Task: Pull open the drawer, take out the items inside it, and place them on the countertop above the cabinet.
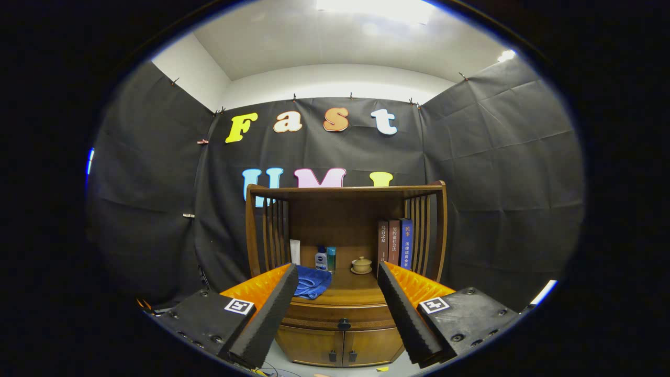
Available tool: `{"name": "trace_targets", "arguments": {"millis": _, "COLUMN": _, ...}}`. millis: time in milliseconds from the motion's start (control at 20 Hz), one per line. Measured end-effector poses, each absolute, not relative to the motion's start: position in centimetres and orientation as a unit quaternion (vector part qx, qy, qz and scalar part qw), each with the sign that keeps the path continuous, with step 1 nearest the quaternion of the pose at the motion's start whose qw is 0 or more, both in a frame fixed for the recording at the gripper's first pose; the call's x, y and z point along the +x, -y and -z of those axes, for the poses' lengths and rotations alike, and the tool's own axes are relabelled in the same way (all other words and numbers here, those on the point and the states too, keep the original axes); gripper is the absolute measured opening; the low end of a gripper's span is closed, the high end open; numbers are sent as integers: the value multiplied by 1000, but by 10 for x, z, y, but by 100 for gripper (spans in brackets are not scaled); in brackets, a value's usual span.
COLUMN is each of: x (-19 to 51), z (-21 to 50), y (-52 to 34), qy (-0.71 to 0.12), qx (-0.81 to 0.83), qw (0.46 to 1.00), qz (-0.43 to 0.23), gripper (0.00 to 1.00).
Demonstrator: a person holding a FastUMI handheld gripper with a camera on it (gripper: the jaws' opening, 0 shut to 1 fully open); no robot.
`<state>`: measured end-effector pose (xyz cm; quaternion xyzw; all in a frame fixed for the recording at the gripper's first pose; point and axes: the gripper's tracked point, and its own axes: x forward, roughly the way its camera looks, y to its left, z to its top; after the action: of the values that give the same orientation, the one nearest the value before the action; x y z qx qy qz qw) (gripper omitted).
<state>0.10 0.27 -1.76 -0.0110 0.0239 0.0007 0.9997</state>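
Note:
A wooden cabinet [343,293] stands ahead of me against the booth wall. Its drawer [340,315] is closed, with a small dark knob [344,324] at its middle. The countertop [350,290] above it lies under a slatted shelf frame. My gripper [335,319] is open, its two fingers spread wide, well short of the cabinet. The knob shows between the fingers. Whatever is inside the drawer is hidden.
On the countertop lie a blue cloth [311,283], a white tube [294,251], two small bottles [324,259], a small lidded cup [361,265] and three upright books [395,243]. Two lower doors [343,346] sit below the drawer.

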Motion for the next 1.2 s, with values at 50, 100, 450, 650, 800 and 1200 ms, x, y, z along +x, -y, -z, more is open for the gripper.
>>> {"name": "trace_targets", "arguments": {"millis": 50, "x": 2, "z": 21, "y": -3, "qy": -24, "qx": -11, "qw": 1000, "qz": -1, "gripper": 99}}
{"name": "trace_targets", "arguments": {"millis": 100, "x": 4, "z": 23, "y": -4, "qy": -25, "qx": -11, "qw": 1000, "qz": -2, "gripper": 99}}
{"name": "trace_targets", "arguments": {"millis": 450, "x": 28, "z": 70, "y": 0, "qy": -48, "qx": -11, "qw": 999, "qz": 9, "gripper": 99}}
{"name": "trace_targets", "arguments": {"millis": 650, "x": 49, "z": 109, "y": -1, "qy": -62, "qx": -24, "qw": 998, "qz": 7, "gripper": 99}}
{"name": "trace_targets", "arguments": {"millis": 800, "x": 69, "z": 151, "y": 1, "qy": -89, "qx": -19, "qw": 996, "qz": 9, "gripper": 99}}
{"name": "trace_targets", "arguments": {"millis": 1200, "x": 112, "z": 255, "y": 15, "qy": -150, "qx": -21, "qw": 988, "qz": 16, "gripper": 99}}
